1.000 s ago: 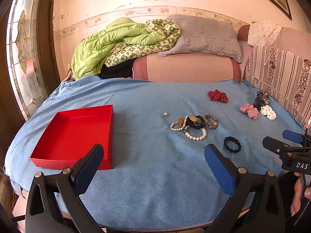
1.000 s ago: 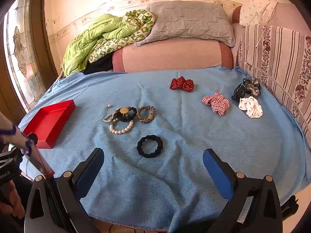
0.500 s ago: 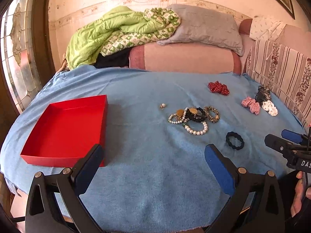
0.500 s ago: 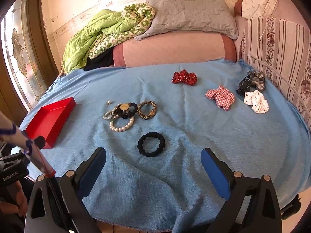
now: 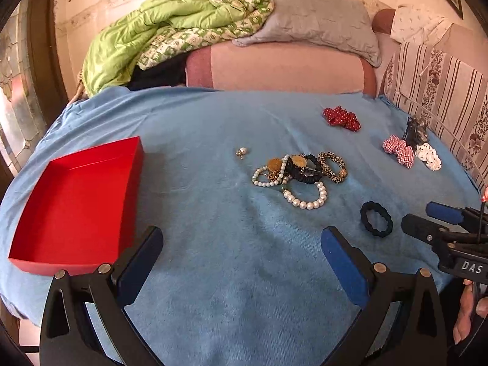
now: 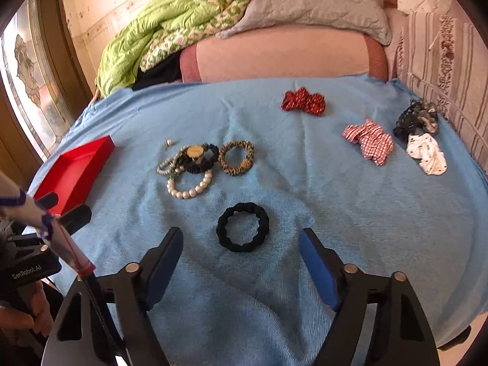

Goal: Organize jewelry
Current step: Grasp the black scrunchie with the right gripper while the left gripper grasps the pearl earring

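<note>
Both grippers have come closer to the bed. The right gripper [image 6: 241, 253] has just been closing, jaws apart, nothing between them; the black ring [image 6: 242, 226] lies at 12 o'clock, near. Left gripper [image 5: 242, 257] gapes empty. Next: reach, pinch the ring, carry it to the red box [image 5: 76, 201].

Red box [image 5: 76, 201], blue cloth [image 5: 213, 274], black ring [image 6: 243, 226], white pearls [image 6: 189, 187], red-checked scrunchie [image 6: 369, 140], green quilt [image 5: 146, 30].

Red box [image 5: 76, 204] — jewelry pile [image 5: 297, 177] apart
</note>
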Demonstrator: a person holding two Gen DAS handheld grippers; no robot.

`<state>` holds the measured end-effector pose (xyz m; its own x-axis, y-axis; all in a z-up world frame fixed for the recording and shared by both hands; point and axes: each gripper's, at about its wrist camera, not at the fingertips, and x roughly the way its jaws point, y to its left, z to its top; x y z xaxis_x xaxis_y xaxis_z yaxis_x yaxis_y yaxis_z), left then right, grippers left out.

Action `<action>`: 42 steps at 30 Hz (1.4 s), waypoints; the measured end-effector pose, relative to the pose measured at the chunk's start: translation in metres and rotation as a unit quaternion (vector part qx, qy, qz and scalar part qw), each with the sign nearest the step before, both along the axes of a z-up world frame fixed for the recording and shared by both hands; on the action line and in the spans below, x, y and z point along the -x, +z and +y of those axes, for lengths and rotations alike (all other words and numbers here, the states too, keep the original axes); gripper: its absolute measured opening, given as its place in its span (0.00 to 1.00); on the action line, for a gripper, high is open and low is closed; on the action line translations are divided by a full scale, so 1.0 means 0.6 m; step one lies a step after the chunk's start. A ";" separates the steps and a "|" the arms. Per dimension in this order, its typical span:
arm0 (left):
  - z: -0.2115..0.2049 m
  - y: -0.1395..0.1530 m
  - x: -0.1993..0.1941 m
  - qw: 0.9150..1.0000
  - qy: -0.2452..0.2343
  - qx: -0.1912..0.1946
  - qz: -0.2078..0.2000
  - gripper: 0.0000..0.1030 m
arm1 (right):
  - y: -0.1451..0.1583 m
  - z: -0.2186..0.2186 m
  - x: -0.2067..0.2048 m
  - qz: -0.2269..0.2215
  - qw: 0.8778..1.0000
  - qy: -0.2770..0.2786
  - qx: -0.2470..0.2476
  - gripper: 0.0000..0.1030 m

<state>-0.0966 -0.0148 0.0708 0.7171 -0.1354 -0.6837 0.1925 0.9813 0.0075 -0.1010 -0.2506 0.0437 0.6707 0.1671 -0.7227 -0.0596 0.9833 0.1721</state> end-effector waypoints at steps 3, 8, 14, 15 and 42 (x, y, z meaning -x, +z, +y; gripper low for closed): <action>0.004 -0.010 -0.021 1.000 -0.002 0.007 0.014 1.00 | -0.013 -0.011 -0.019 0.020 1.000 -0.002 -0.002 0.69; 0.008 -0.020 -0.055 1.000 -0.001 0.007 0.029 1.00 | -0.036 -0.028 -0.046 0.055 0.998 -0.007 -0.021 0.61; -0.006 -0.047 -0.108 0.995 -0.042 0.032 0.081 1.00 | -0.049 -0.018 -0.064 0.074 0.997 0.006 -0.018 0.53; -0.006 -0.050 -0.114 0.995 -0.041 0.032 0.084 1.00 | -0.052 -0.015 -0.068 0.079 0.997 0.007 -0.014 0.53; -0.045 -0.101 -0.361 0.991 -0.048 -0.049 0.118 0.47 | -0.067 -0.010 -0.089 0.089 0.996 0.021 -0.001 0.11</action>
<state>0.1200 -0.0421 0.0102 0.5234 -0.1203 -0.8436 0.2929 0.9550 0.0456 -0.0475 -0.2567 0.0035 0.5247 0.1946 -0.8288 -0.0689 0.9800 0.1864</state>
